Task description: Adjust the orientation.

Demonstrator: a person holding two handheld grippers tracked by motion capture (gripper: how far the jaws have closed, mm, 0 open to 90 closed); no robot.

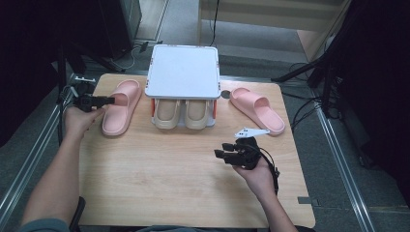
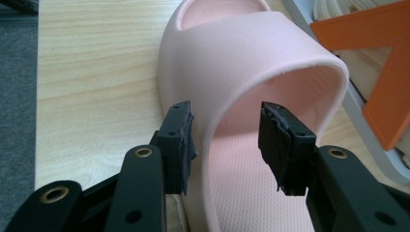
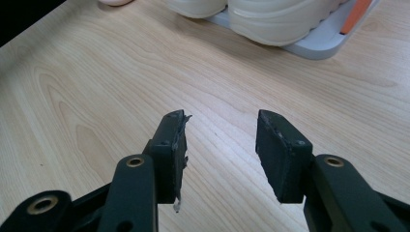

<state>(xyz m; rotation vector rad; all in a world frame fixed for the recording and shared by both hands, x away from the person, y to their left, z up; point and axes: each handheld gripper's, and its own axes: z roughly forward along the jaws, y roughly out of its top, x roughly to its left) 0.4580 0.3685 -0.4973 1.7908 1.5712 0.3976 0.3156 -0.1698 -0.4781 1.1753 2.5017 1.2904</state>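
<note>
A pink slipper lies on the left of the wooden table, toe toward the person. My left gripper reaches it from the left. In the left gripper view the left gripper straddles the left side of the strap of this slipper: one pad is outside, the other inside the foot opening, and neither presses on it. Its jaws stand open. My right gripper hovers over bare wood at the centre right, open, with nothing between the jaws. A second pink slipper lies at the right.
A white two-level rack with orange side brackets stands at the back centre, with a pair of beige slippers on its lower shelf. These beige slippers lie ahead of the right gripper. A black cable trails from the right hand.
</note>
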